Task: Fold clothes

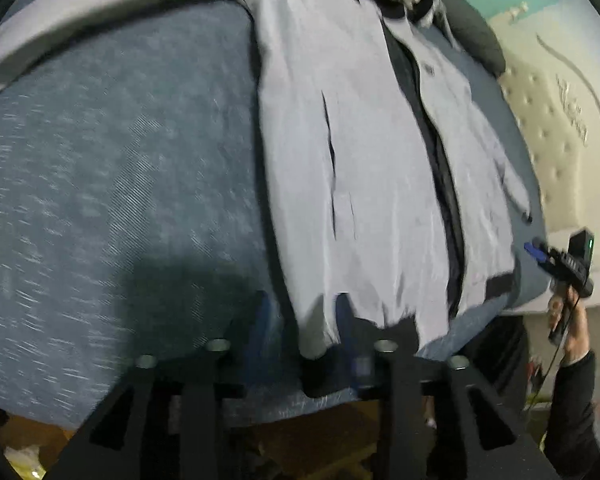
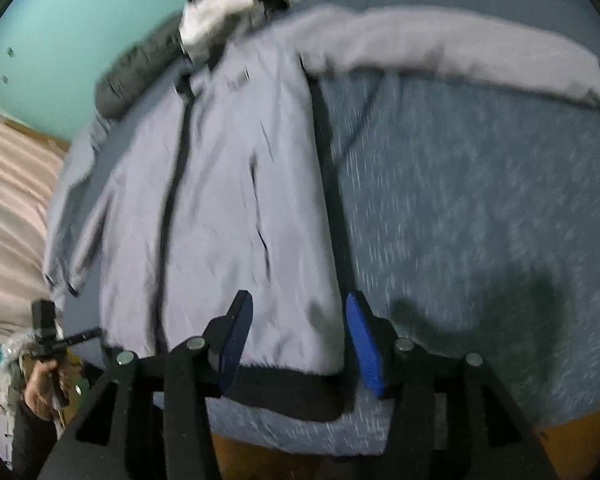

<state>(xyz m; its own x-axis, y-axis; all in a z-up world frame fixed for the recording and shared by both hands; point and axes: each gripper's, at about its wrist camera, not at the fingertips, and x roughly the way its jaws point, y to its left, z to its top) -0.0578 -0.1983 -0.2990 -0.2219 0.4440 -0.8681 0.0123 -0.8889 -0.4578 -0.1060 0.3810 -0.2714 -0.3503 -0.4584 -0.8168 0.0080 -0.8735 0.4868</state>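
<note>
Grey jacket (image 1: 364, 168) lies lengthwise, collar away from you.
Your left gripper (image 1: 304, 320) pinches its hem; your right gripper (image 2: 300, 340) is wide, and only its view shows the hem band.

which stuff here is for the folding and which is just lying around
For the job:
- jacket, spread flat on the bed
- left gripper, at the jacket's hem
- right gripper, open

Lying about:
- white garment and dark garment, heaped past the collar
- mattress beside the bed

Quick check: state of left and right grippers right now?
Left gripper: shut on the grey jacket hem.
Right gripper: open, straddling the jacket's hem corner.
</note>
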